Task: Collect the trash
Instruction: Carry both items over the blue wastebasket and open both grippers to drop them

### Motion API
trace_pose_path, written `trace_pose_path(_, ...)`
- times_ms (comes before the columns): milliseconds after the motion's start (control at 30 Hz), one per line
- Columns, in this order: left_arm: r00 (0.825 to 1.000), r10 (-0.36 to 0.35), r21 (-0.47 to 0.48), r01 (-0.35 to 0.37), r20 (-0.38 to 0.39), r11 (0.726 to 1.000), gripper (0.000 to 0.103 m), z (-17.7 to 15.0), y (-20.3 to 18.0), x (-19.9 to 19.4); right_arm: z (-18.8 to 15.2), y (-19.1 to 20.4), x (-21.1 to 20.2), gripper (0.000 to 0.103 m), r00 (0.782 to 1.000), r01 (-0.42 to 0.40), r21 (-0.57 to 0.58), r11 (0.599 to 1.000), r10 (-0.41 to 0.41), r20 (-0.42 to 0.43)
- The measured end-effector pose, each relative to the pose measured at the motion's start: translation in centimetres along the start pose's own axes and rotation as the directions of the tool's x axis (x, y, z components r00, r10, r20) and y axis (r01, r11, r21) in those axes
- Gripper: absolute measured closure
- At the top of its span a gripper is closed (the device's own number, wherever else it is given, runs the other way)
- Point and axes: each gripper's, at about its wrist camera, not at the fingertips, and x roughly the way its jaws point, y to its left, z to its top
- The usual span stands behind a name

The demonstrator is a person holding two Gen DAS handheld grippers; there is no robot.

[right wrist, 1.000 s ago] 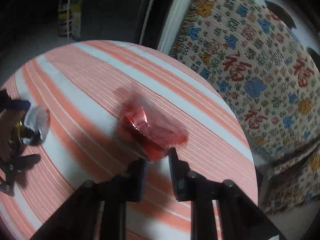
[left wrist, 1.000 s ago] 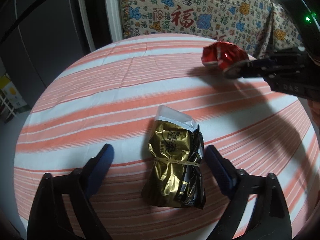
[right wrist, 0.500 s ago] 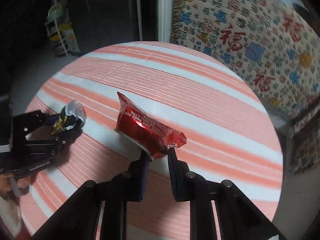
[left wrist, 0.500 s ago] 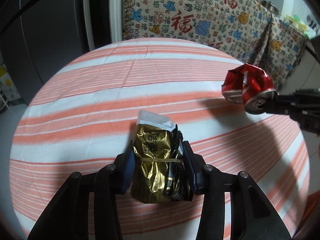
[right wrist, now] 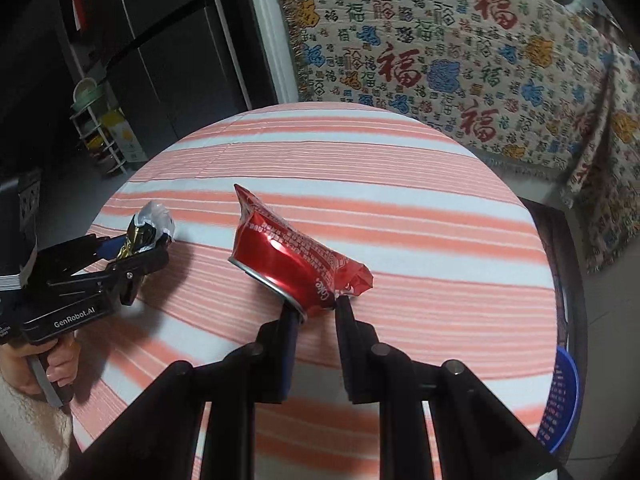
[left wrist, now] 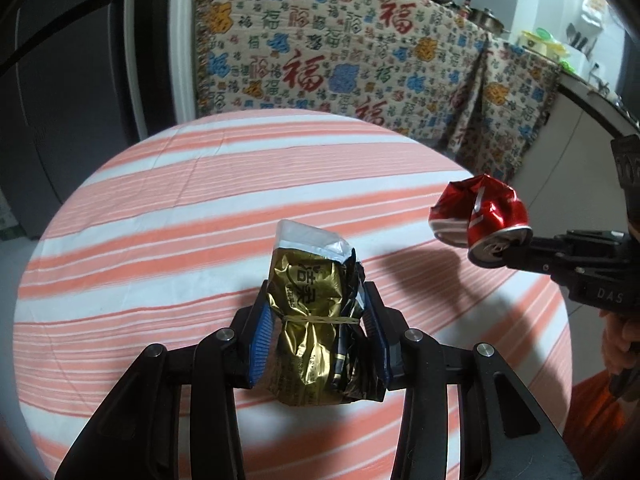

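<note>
My left gripper (left wrist: 316,320) is shut on a gold foil packet (left wrist: 312,316) tied with a rubber band, held above the round striped table (left wrist: 160,208). My right gripper (right wrist: 318,308) is shut on a crushed red soda can (right wrist: 292,256), held above the table's right side. In the left wrist view the can (left wrist: 480,220) and the right gripper (left wrist: 520,254) show at the right. In the right wrist view the left gripper (right wrist: 160,246) and the packet (right wrist: 148,228) show at the left.
A blue basket (right wrist: 562,400) stands on the floor past the table's right edge. A patterned cloth (left wrist: 340,60) hangs over furniture behind the table. A dark fridge (right wrist: 160,40) and a small rack (right wrist: 100,128) stand at the back left.
My left gripper closed on the gold packet and lifted it off the table. My right gripper raised the red can and moved it toward the table's right edge.
</note>
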Motion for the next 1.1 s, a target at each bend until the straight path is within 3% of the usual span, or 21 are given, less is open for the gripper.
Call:
trace_pose_path(267, 1.000, 0.019, 0.077, -0.020, 0.019, 0.997, 0.061, 0.4, -3.9, -0.8, -2.1, -2.2, -2.2, 0.084, 1.000, 0.011, 0.051, 0.999, -0.012, 0.013)
trace_pose_path(667, 1.000, 0.005, 0.112, -0.006, 0.014, 0.994, 0.061, 0.3, -5.3, -0.7, -2.7, -3.2, -3.1, 0.084, 0.999, 0.022, 0.075, 0.997, -0.024, 0.027)
trace_pose_path(967, 0.997, -0.073, 0.121, 0.075, -0.021, 0.990, 0.061, 0.4, -8.3, -0.5, -3.8, -6.3, -4.8, 0.084, 0.999, 0.030, 0.130, 0.991, -0.035, 0.038)
trace_pose_path(1100, 0.987, -0.154, 0.128, 0.157, -0.034, 0.979, 0.061, 1.1, -11.7, -0.7, -4.4, -8.4, -6.9, 0.084, 0.996, 0.053, 0.150, 0.987, -0.063, 0.057)
